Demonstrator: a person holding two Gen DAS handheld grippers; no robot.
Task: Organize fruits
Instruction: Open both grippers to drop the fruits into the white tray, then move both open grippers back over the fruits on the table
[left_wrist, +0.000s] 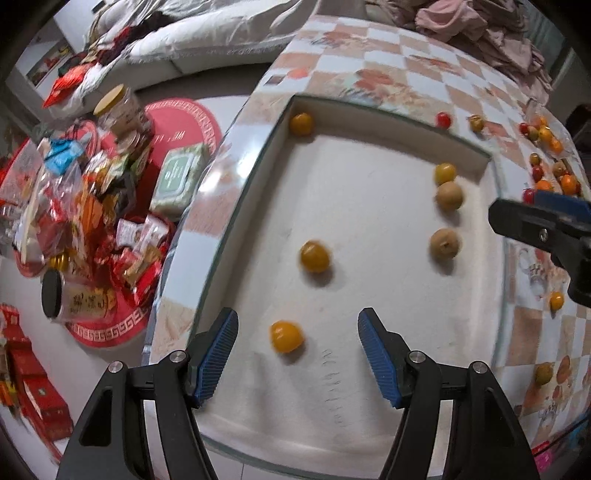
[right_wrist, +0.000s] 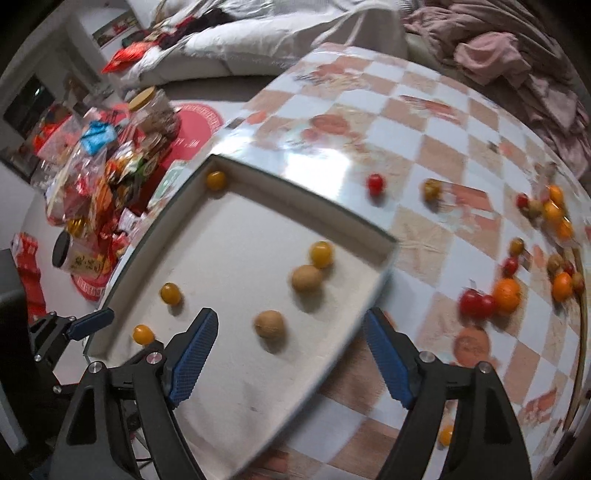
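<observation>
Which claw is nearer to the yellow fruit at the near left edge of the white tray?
Left. The left claw is open with the yellow fruit almost between its fingers. The right claw is open over the tray further right, beside a brown fruit.

In the white tray (left_wrist: 369, 258): 4 yellow fruits (left_wrist: 314, 256), 2 brown fruits (left_wrist: 444, 244).

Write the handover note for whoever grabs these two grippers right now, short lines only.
Left gripper: open, empty, above the white tray, nearest a yellow fruit.
Right gripper: open, empty, at the tray's right edge, near a brown fruit.
Done: six fruits lie in the tray, four yellow and two brown.
Left: red tomatoes, oranges and other small fruits still scattered on the checkered table.
</observation>
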